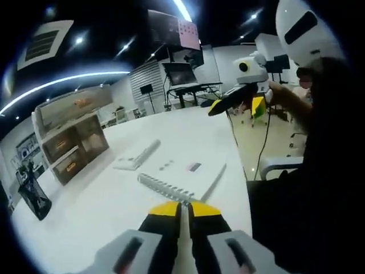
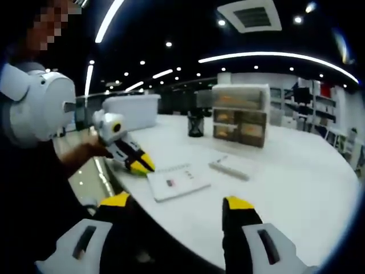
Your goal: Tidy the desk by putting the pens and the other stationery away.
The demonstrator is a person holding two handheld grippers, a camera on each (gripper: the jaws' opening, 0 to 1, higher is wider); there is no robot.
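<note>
Left gripper view: you're hovering your clenched, empty left gripper [image 1: 183,212] near the notebook [image 1: 181,178], with the pen [image 1: 138,155] lying beyond. Your right gripper [image 2: 179,208] is gaping wide at the desk [image 2: 296,177] edge; swinging in carelessly risks knocking the notebook off.

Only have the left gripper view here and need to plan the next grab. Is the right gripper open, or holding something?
Observer: Open. The right gripper view shows the right gripper with its jaws wide apart and nothing between them.
Operator: Where's the left gripper against the notebook, seen from that side?
Observer: The left gripper has its tips at the notebook corner nearest the person, by the desk edge. I can't tell if they touch.
Operator: Anything behind my camera?
Observer: A long white box at the far end of the desk, left of the pen cup.
</note>
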